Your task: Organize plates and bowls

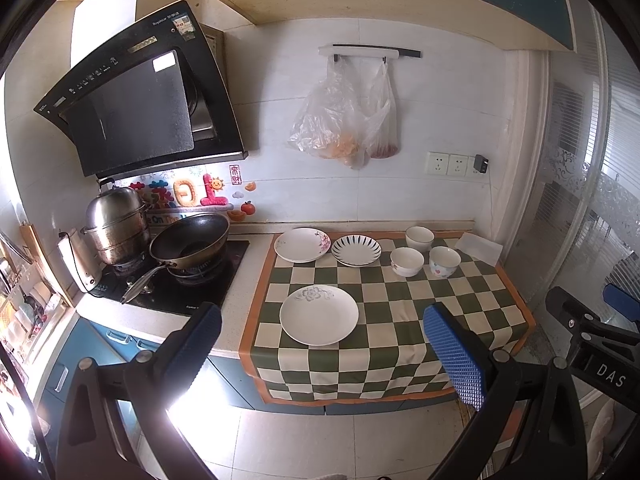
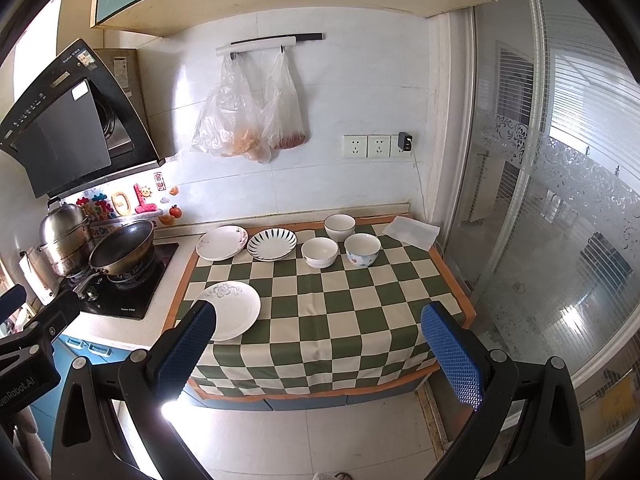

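Both the left tool [image 1: 320, 344] and right tool [image 2: 316, 344] are being held agape and empty, and the glossy white ceramic plate [image 1: 319, 315], low centre, is being risked slipping if pinched shallowly.

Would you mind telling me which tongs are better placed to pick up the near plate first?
Probably the left tongs: the near plate sits centred between their open fingers. For the right tongs, it lies off behind their left finger.

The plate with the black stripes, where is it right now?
The striped plate sits at the back of the checkered cloth, between the pink-flowered plate on its left and the three bowls on its right.
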Motion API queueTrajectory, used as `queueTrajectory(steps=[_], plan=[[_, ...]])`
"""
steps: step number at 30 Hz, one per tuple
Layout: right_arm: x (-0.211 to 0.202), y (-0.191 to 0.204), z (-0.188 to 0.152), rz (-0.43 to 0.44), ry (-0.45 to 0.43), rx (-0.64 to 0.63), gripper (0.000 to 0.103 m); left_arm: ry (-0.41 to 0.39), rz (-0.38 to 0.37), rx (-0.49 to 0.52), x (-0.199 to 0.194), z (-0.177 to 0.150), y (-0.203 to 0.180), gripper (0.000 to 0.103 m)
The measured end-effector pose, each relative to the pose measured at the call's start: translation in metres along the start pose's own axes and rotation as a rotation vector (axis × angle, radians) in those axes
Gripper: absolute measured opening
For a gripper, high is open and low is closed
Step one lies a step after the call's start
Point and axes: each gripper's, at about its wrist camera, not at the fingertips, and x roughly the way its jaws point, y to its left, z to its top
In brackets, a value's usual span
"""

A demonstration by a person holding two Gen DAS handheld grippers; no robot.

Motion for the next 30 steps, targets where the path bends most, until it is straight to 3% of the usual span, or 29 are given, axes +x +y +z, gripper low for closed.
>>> queueTrajectory(steps=[7,11,14,18,24,30], plan=[[0.04,0.022,-0.001,0.07,0.021,0.037,0.103,-0.011,0.086,-0.023,0.041,0.0,0.045,0.103],[0.095,0.045,-0.008,0.121,0.106,-0.013,0.103,0.085,0.119,-0.058,0.101,-0.002,0.079,0.103],[0.15,0.063,-0.017,0.135,0.179,-0.059,0.103,0.201,0.136,-0.092,0.159,-0.009,0.103,0.103],[0.237,0.083,-0.026,0.141,0.297,-0.088,0.103,0.369,0.105,-0.152,0.244,-0.026,0.129,0.103],[0.398,0.097,-0.035,0.201,0.506,-0.047,0.103,0.573,0.058,-0.217,0.37,-0.053,0.143,0.102],[0.556,0.109,-0.056,0.263,0.727,-0.016,0.092,0.768,-0.015,-0.213,0.485,-0.073,0.133,0.096]])
